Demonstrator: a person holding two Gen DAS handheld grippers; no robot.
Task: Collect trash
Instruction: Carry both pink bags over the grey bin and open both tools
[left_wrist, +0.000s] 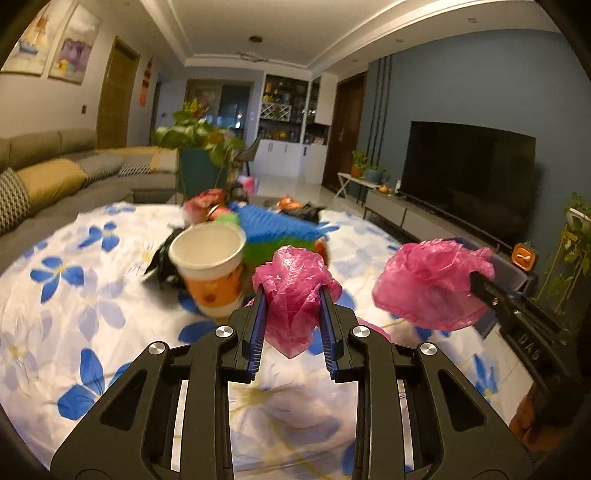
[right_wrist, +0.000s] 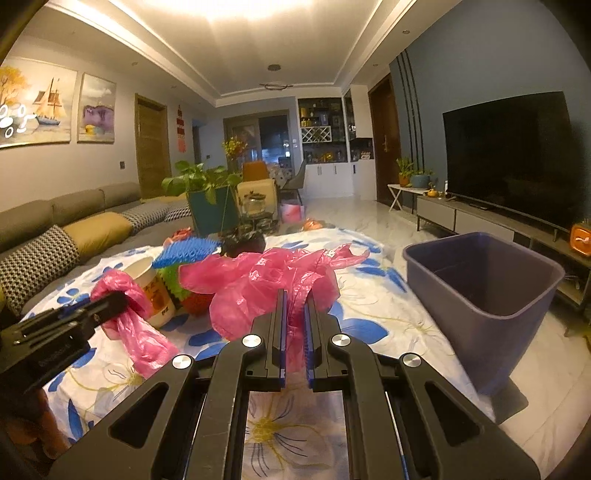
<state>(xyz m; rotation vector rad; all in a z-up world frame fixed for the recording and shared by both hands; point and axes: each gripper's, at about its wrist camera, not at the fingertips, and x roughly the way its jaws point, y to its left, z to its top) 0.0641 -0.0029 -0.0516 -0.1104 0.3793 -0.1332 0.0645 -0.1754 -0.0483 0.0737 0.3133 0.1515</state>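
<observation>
Left claw (left_wrist: 291, 291) is closed on a pink bag (left_wrist: 295, 288), blue pads pinching a bunched wad that puffs out above the tips and hangs below them; in this left view a paper cup (left_wrist: 210, 266) stands just beyond on the floral cloth (left_wrist: 74, 314), blurred, with a blue-and-green heap behind it; to the right the right claw (left_wrist: 476, 280) holds a second pink wad (left_wrist: 428, 284), though whether the two are one bag I cannot tell.

From the right view, that claw (right_wrist: 294, 295) is nearly shut, gripping thin pink film (right_wrist: 266, 280) that spreads loose ahead of it; the bin (right_wrist: 484, 291) stands open just to the right at the table's edge; the left claw (right_wrist: 118, 299) shows at left with its wad beside the cup (right_wrist: 155, 295).

Such film looks feather-light, limp and slick, likely to slide from a shallow pinch; best taken by a gathered bunch, deep between the pads; the cup seems light and easily crushed, so grip its wall gently.
</observation>
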